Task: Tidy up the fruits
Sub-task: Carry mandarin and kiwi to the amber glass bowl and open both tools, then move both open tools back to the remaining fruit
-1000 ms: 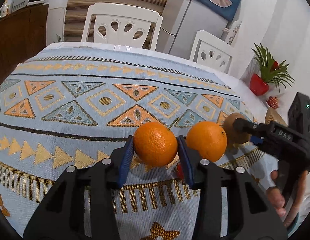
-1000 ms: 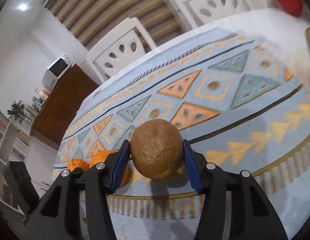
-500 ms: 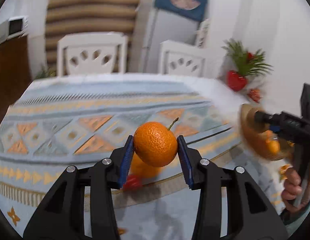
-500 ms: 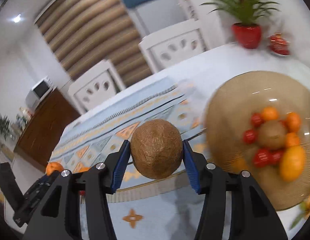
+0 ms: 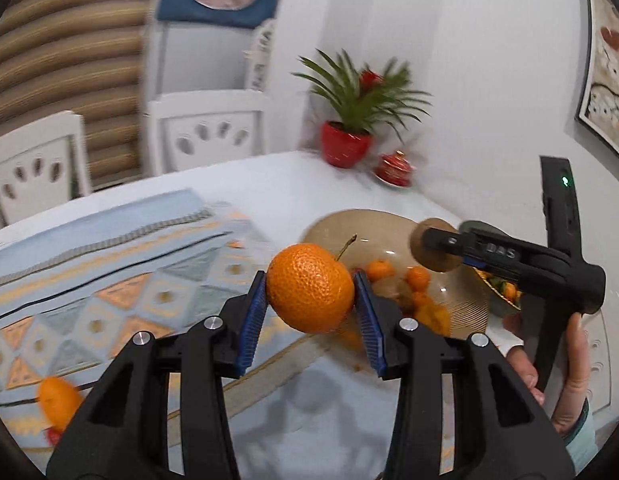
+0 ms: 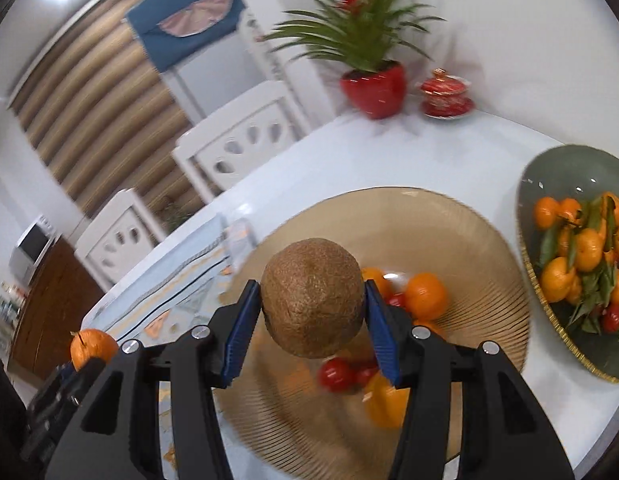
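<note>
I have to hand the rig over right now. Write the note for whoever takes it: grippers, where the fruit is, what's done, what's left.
Left gripper: shut on the orange, in the air near the tan bowl.
Right gripper: shut on the brown fruit, above the tan bowl's inside.
Done: the tan bowl already holds several fruits.
Left: release both fruits; one loose orange lies on the patterned cloth.

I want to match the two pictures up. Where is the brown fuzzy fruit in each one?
Left wrist view: the brown fruit is at the right, pinched at the tip of the right tool, over the tan bowl.
Right wrist view: it fills the centre, between the blue pads, above that bowl.
Shared landmark: the red plant pot at the back of the table.
</note>
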Available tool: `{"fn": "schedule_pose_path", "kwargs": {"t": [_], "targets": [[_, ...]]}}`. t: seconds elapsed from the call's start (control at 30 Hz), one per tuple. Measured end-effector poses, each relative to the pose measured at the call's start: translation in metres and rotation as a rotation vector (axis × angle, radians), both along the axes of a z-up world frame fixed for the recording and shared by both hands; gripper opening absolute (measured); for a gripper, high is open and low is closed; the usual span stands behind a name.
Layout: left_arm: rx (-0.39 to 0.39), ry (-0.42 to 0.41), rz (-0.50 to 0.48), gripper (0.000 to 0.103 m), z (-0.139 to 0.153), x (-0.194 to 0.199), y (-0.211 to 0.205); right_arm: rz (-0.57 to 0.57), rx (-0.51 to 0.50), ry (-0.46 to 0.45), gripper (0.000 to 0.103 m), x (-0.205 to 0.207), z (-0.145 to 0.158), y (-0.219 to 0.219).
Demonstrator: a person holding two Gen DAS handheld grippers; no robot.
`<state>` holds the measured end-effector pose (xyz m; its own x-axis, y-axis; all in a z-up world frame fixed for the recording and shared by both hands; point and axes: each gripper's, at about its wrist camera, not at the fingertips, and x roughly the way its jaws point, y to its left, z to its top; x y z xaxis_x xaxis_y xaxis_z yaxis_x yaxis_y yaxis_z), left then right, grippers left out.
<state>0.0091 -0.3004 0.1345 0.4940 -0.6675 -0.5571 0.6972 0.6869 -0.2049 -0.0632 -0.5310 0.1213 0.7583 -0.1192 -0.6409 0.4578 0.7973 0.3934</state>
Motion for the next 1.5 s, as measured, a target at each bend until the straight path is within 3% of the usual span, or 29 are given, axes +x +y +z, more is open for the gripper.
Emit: {"fn": "schedule_pose_path", "kwargs": {"t": [0.2,0.37,0.53,0.57,0.63,0.7,1.13,1.5], "targets": [[0.050,0.061,-0.090,0.043,-0.029,0.008,-0.062,-0.083,0.001,0.091,0.051,0.012,-0.018,-0.039],[0.112,0.073,-0.102,0.043,-0.051,0.013,-0.086,-0.085,0.058,0.127,0.051,0.027,-0.031,-0.057],[0.105,0.088,-0.097,0.043,-0.057,0.017,-0.096,-0.097,0.034,0.145,0.053,0.036,-0.031,-0.061],[0.108,0.087,-0.099,0.044,-0.057,0.017,-0.099,-0.102,0.036,0.151,0.055,0.037,-0.032,-0.063],[0.110,0.068,-0.087,0.057,-0.056,0.015,-0.101,-0.098,0.046,0.143,0.065,0.036,-0.031,-0.064],[0.104,0.062,-0.090,0.059,-0.054,0.015,-0.101,-0.104,0.022,0.128,0.066,0.030,-0.024,-0.062],[0.033,0.041,-0.008,0.060,-0.022,0.013,-0.035,-0.031,-0.030,0.060,0.066,0.008,0.010,-0.013],[-0.001,-0.005,0.081,0.060,0.003,0.005,0.037,0.091,-0.089,0.016,0.066,0.015,0.035,0.063]]}}
